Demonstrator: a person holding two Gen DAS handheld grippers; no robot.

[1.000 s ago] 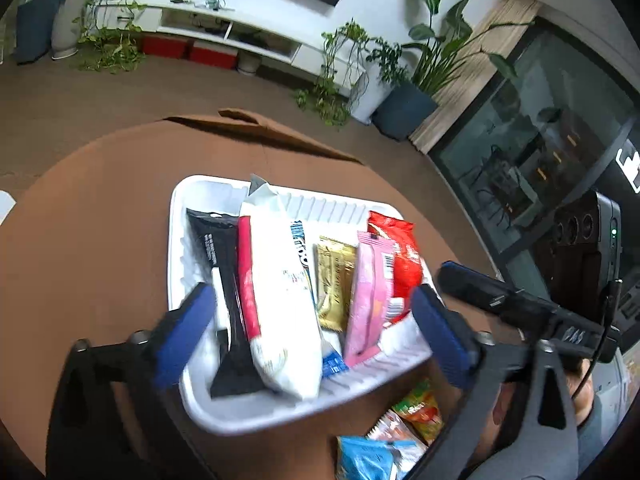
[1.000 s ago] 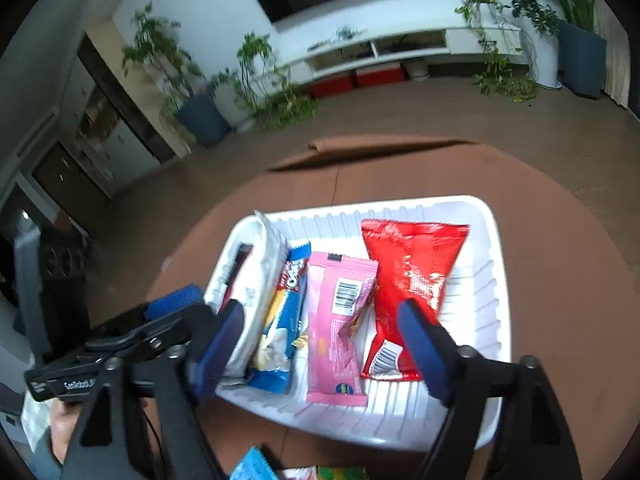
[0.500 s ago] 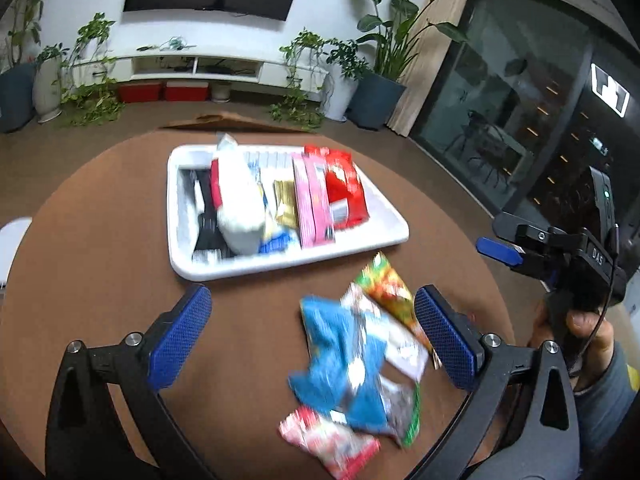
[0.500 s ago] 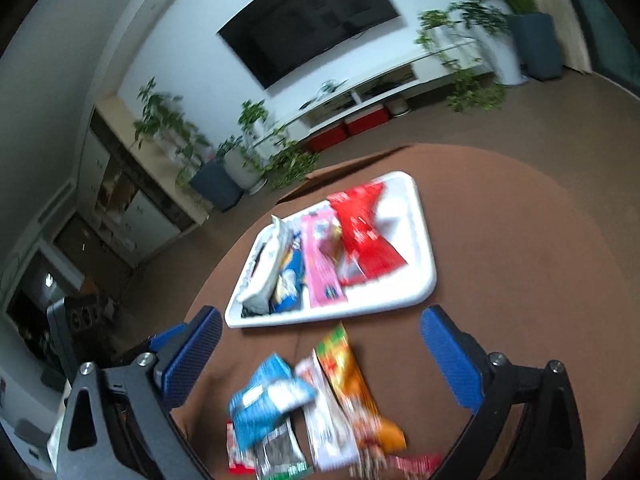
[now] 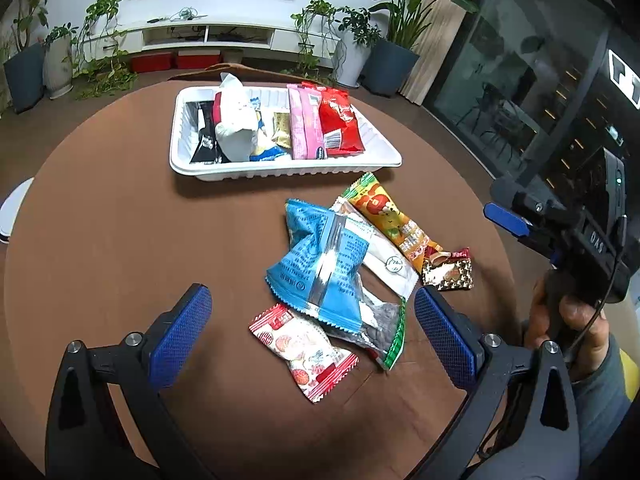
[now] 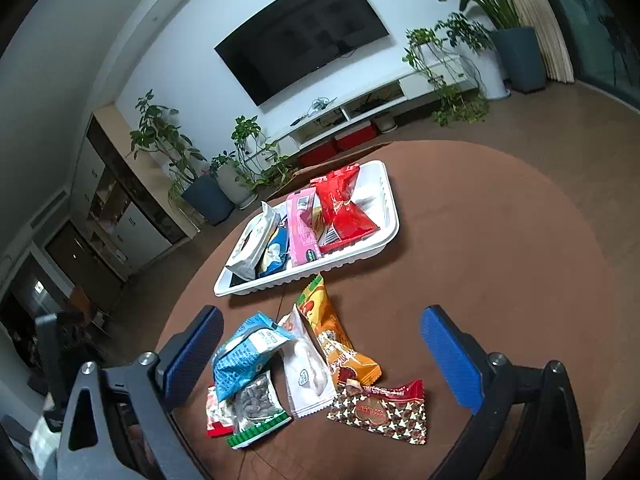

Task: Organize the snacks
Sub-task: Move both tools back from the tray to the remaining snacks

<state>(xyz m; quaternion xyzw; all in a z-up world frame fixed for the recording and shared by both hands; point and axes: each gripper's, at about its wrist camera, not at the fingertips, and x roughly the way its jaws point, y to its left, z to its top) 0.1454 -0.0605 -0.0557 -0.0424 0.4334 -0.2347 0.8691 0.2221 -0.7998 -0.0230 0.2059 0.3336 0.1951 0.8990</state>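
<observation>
A white tray (image 5: 280, 170) on the round brown table holds several snack packs, among them a red one (image 5: 340, 124) and a pink one (image 5: 306, 128). A loose pile lies nearer me: a blue pack (image 5: 320, 264), an orange pack (image 5: 394, 220), a white pack (image 5: 384, 256), a clear green-edged pack (image 5: 380, 320), a red-white pack (image 5: 304, 350) and a gold-starred pack (image 5: 448, 272). My left gripper (image 5: 312, 328) is open and empty over the pile. My right gripper (image 6: 320, 356) is open and empty above the same pile; the tray (image 6: 360, 248) lies beyond it.
The right gripper and the hand that holds it show at the right edge of the left wrist view (image 5: 568, 240). Potted plants (image 5: 384, 60), a low TV shelf (image 5: 208, 36) and a wall TV (image 6: 304, 56) stand beyond the table. A white object (image 5: 12, 208) sits at the table's left edge.
Both grippers have pulled back from above the tray towards me. The loose pile of snacks now lies in front of them, and the tray looks farther away.
</observation>
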